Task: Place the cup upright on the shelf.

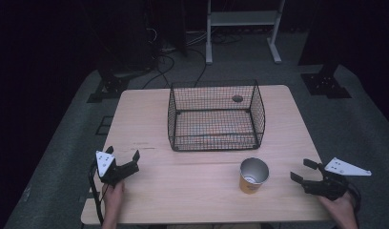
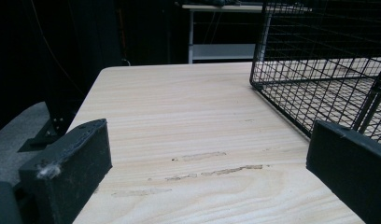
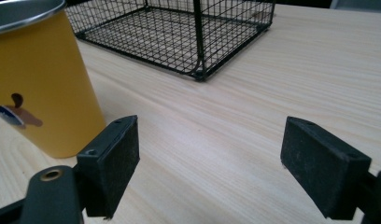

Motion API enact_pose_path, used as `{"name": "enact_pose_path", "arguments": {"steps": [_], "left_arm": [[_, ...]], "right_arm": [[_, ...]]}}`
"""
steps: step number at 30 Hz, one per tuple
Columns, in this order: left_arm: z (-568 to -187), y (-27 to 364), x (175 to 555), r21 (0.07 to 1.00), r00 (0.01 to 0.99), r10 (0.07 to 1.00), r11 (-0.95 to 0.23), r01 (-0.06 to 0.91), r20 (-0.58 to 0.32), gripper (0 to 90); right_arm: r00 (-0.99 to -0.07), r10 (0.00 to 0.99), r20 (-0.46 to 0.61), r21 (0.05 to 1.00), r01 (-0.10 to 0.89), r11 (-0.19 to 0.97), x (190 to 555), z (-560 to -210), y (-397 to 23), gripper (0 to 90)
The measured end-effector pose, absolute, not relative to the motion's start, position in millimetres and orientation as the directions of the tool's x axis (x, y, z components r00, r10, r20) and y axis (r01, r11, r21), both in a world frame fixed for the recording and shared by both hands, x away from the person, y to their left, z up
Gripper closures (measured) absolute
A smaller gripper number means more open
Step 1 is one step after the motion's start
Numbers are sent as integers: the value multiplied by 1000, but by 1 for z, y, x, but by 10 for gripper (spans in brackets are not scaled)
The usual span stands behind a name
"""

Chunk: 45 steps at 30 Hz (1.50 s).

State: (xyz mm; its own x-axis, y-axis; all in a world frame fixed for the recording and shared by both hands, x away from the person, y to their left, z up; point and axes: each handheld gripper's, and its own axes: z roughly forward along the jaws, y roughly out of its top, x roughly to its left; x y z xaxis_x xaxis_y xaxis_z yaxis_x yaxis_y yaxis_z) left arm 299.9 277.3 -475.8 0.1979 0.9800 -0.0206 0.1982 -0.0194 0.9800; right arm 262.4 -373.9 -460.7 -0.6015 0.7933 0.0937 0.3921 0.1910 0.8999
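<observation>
the yellow metal cup [image 1: 253, 175] stands upright just in front of the wire basket [image 1: 216, 116]. right gripper [image 1: 307, 177], jaws wide and empty, should square up on it; left gripper [image 1: 121, 160] also gapes empty.

Bare surface [image 1: 192, 186] between left claw [image 1: 127, 161] and yellow cup [image 1: 253, 175], cup just beside right claw [image 1: 302, 171], wire basket [image 1: 216, 117] blocking centre back, open strips either side of basket.
</observation>
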Motion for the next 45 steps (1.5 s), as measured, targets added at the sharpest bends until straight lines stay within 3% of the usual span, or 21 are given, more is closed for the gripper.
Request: {"name": "enact_pose_path", "arguments": {"steps": [14,29,45], "left_arm": [[-476,277,299,981,202,979,-28,194,-13,0],[-476,277,299,980,204,979,-26,195,-15,0],[-476,277,298,981,206,978,-29,194,-12,0]], "right_arm": [[-655,751,80,908,359,215,247,-448,-366,154],[-760,647,51,890,328,315,231,-441,-322,128],[-779,625,55,885,328,331,231,-439,-290,73]]}}
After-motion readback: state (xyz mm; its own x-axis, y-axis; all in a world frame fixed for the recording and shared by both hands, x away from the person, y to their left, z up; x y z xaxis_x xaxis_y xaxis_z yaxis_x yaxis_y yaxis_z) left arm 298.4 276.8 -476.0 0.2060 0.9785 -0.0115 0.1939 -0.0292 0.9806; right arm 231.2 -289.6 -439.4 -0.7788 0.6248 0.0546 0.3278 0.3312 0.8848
